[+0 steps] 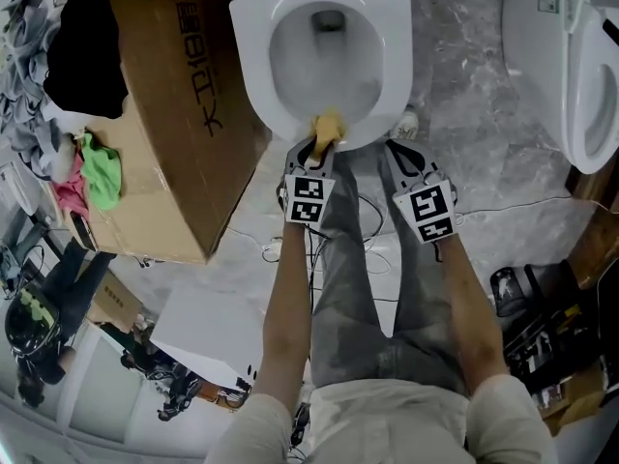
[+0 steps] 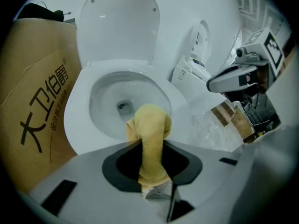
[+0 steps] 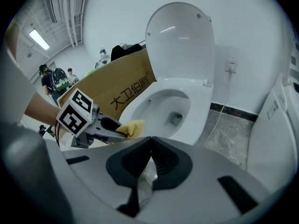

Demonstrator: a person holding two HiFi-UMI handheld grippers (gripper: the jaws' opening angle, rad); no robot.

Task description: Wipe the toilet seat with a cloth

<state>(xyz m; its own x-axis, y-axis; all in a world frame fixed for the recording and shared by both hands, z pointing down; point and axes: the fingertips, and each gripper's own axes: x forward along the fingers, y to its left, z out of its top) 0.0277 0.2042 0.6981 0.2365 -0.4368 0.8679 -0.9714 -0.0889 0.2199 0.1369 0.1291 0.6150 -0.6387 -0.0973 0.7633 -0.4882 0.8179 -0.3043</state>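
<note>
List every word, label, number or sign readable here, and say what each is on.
"大卫伯爵": large black print on the side of the cardboard box.
Smaller line of characters beside that print on the same box: too small to read.
Square markers on the left gripper and the right gripper: black-and-white patterns only, no words or numbers.
</note>
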